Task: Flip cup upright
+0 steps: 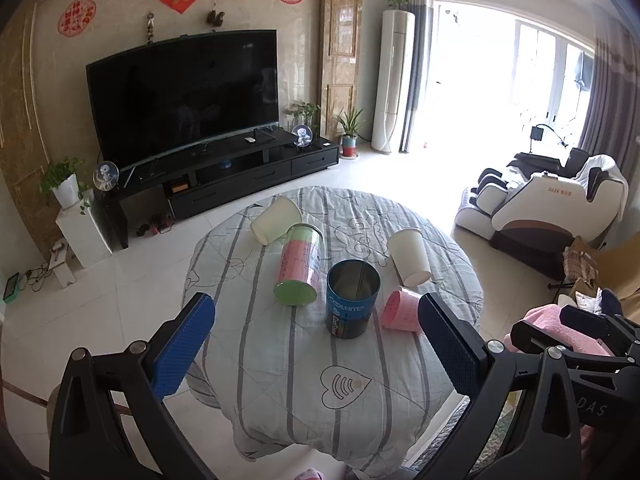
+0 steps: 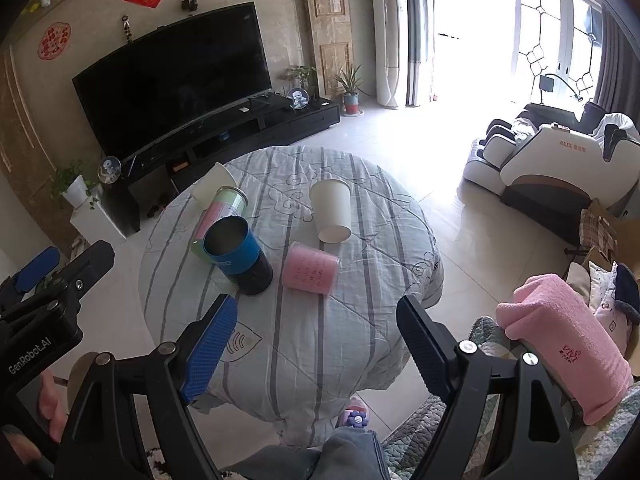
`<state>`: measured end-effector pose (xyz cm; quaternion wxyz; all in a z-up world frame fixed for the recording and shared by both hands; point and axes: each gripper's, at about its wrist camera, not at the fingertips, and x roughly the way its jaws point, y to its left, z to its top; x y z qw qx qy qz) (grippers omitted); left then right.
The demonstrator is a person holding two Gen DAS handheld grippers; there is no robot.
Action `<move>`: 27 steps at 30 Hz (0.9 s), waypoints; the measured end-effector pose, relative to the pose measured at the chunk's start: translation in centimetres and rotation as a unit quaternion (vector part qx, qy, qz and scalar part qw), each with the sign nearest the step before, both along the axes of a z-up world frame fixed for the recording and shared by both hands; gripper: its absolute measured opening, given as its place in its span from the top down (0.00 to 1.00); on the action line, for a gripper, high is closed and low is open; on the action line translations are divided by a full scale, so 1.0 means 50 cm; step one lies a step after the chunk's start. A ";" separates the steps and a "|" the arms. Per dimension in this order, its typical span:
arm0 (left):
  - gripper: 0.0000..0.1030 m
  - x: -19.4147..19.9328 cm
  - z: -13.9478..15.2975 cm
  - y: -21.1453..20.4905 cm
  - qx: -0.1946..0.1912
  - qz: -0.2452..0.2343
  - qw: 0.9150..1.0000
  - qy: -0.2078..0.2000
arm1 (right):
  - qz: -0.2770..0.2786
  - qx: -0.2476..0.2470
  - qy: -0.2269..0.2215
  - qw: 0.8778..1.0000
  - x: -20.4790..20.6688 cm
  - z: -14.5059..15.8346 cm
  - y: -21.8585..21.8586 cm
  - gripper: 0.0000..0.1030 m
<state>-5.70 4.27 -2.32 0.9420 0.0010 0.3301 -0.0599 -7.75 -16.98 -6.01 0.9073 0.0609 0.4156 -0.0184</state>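
A round table under a striped grey cloth (image 1: 280, 360) (image 2: 320, 340) holds several containers. A blue tin (image 1: 353, 298) (image 2: 236, 254) stands upright and open. A pink-and-green can (image 1: 300, 266) (image 2: 222, 210) lies on its side. A small pink cup (image 1: 400, 310) (image 2: 310, 268) lies on its side. One white paper cup (image 1: 410, 256) (image 2: 331, 210) stands upside down, another (image 1: 276, 219) (image 2: 212, 190) lies tipped at the far left. My left gripper (image 1: 316, 344) is open and empty, short of the tin. My right gripper (image 2: 316, 344) is open and empty, short of the pink cup.
A TV on a black stand (image 1: 224, 168) is behind the table. A massage chair (image 1: 540, 204) stands at the right. A pink towel (image 2: 568, 344) lies on a sofa arm at the near right. My knee (image 2: 344, 456) is below the table edge.
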 end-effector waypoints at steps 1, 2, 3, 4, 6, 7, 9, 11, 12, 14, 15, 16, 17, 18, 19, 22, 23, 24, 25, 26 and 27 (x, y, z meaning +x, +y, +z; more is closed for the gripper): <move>0.00 0.001 0.001 0.000 -0.001 -0.001 1.000 0.000 | -0.001 0.000 0.000 1.000 0.000 0.000 0.000 0.19; 0.00 0.000 0.000 -0.001 0.000 -0.001 1.000 0.000 | 0.000 0.000 0.000 1.000 0.000 0.000 -0.001 0.19; 0.00 0.000 0.001 0.000 0.001 -0.001 1.000 -0.001 | 0.000 0.000 0.000 1.000 0.000 0.000 0.000 0.19; 0.00 0.000 0.000 0.000 0.001 -0.002 1.000 0.000 | 0.000 0.000 -0.001 1.000 -0.001 0.001 -0.001 0.19; 0.00 0.000 0.001 0.001 0.002 -0.003 1.000 0.000 | 0.001 -0.001 -0.002 1.000 -0.001 0.002 -0.001 0.19; 0.00 0.000 0.003 0.001 0.003 -0.004 1.000 -0.001 | 0.001 -0.002 -0.004 1.000 -0.002 0.003 -0.002 0.19; 0.00 -0.001 0.005 0.000 0.004 -0.004 1.000 -0.003 | 0.002 -0.002 -0.006 1.000 -0.001 0.004 -0.002 0.19; 0.00 -0.003 0.007 0.000 0.005 -0.005 1.000 -0.006 | 0.002 -0.003 -0.008 1.000 -0.001 0.006 -0.002 0.19; 0.00 -0.003 0.008 0.000 0.005 -0.005 1.000 -0.007 | 0.001 -0.003 -0.010 1.000 -0.002 0.007 -0.004 0.19; 0.00 -0.004 0.008 -0.001 0.005 -0.005 1.000 -0.007 | 0.001 -0.005 -0.012 1.000 -0.001 0.011 -0.002 0.19; 0.00 -0.004 0.009 -0.002 0.005 -0.006 1.000 -0.007 | 0.001 -0.005 -0.013 1.000 -0.002 0.012 -0.004 0.19; 0.00 -0.004 0.009 -0.002 0.005 -0.006 1.000 -0.007 | 0.001 -0.006 -0.014 1.000 0.000 0.014 -0.002 0.19; 0.00 -0.004 0.011 -0.003 0.005 -0.006 1.000 -0.008 | 0.001 -0.007 -0.015 1.000 0.000 0.015 -0.003 0.19; 0.00 -0.005 0.013 -0.005 0.005 -0.006 1.000 -0.009 | 0.001 -0.007 -0.016 1.000 0.000 0.016 -0.004 0.19; 0.00 -0.006 0.015 -0.006 0.006 -0.007 1.000 -0.011 | 0.001 -0.007 -0.017 1.000 0.000 0.016 -0.004 0.19; 0.00 -0.006 0.018 -0.012 0.009 -0.010 1.000 -0.013 | 0.000 -0.008 -0.018 1.000 0.000 0.018 -0.007 0.19; 0.00 -0.006 0.018 -0.014 0.009 -0.011 1.000 -0.013 | 0.000 -0.008 -0.019 1.000 0.000 0.019 -0.008 0.19; 0.00 -0.006 0.018 -0.015 0.009 -0.011 1.000 -0.013 | 0.000 -0.009 -0.019 1.000 0.000 0.021 -0.009 0.19; 0.00 -0.005 0.018 -0.016 0.008 -0.011 1.000 -0.013 | -0.001 -0.010 -0.020 1.000 -0.001 0.022 -0.010 0.19; 0.00 -0.005 0.018 -0.016 0.008 -0.011 1.000 -0.013 | -0.001 -0.011 -0.021 1.000 -0.002 0.023 -0.010 0.19; 0.00 -0.006 0.018 -0.016 0.009 -0.011 1.000 -0.013 | -0.002 -0.011 -0.022 1.000 -0.002 0.025 -0.010 0.19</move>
